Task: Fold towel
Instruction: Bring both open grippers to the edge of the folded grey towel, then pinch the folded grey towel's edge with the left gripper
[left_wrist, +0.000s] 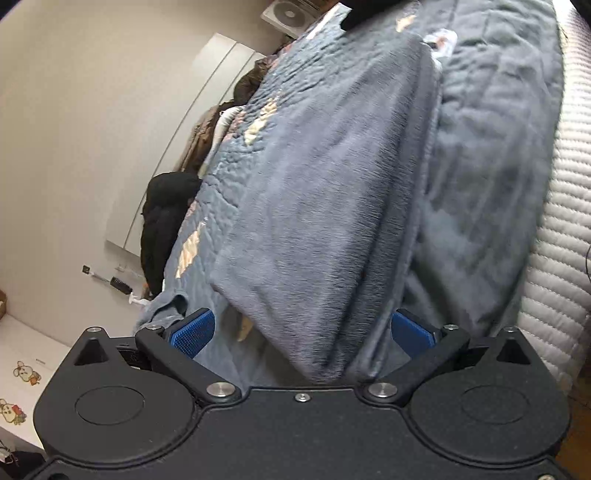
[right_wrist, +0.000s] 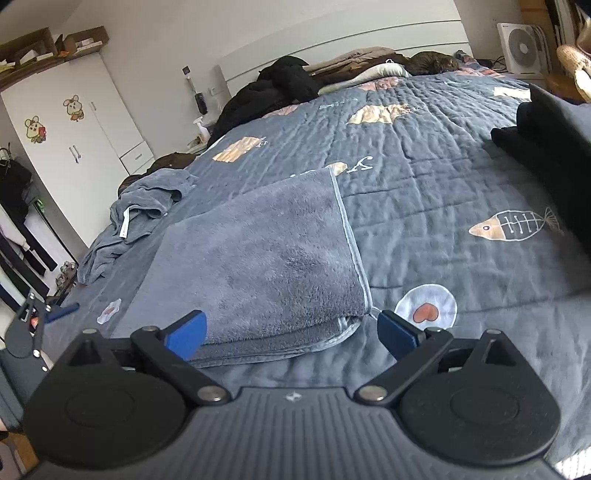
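Folded towel (right_wrist: 266, 254) flat on quilt (right_wrist: 443, 177); right tongs (right_wrist: 291, 332) spread wide at its near edge; left tongs (left_wrist: 303, 332) likewise agape.

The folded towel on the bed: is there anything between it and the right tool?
Nothing visible. The right tool is open just in front of the folded towel, whose near edge lies between its blue pads, with only the bedspread under it. The crumpled towel lies aside.

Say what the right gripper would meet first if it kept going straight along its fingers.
Most likely the near edge of the folded towel on the bed quilt. The open right gripper points at its stacked layers, though the gap is hard to judge.
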